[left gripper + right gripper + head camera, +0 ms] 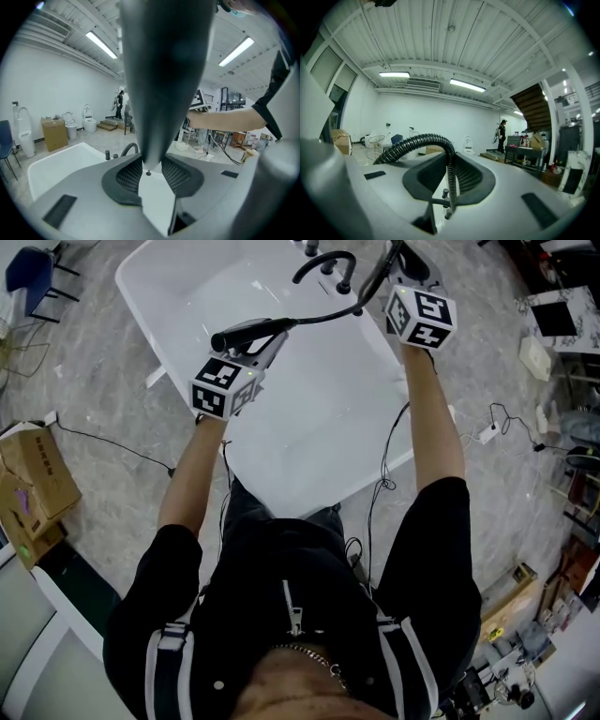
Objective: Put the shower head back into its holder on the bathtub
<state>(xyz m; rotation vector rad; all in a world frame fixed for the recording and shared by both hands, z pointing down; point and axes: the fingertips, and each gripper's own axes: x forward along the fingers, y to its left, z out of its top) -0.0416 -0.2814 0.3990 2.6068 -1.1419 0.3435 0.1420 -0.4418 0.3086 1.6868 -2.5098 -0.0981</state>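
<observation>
Currently the left gripper (270,339) clamps the black shower head (246,332), held over the white bathtub (141,287). The right gripper (392,276) is pinched narrow on the ribbed hose (328,314), near the faucet (323,259) at the tub's far end.

1. The bathtub (309,418) lay open and bare through its middle and near end, leaving wide room to pass.
2. At the far rim, the black faucet spout (319,257) and knobs (311,247) stood in the way.
3. The hose (328,317) stretched left to right across the far basin, barring a straight reach to the spout.
4. Left of the tub, the floor was free but for 1 thin cable (122,448); a cardboard box (33,479) sat well apart, near left.
5. Right, a socket block (487,434) lay near the tub.
</observation>
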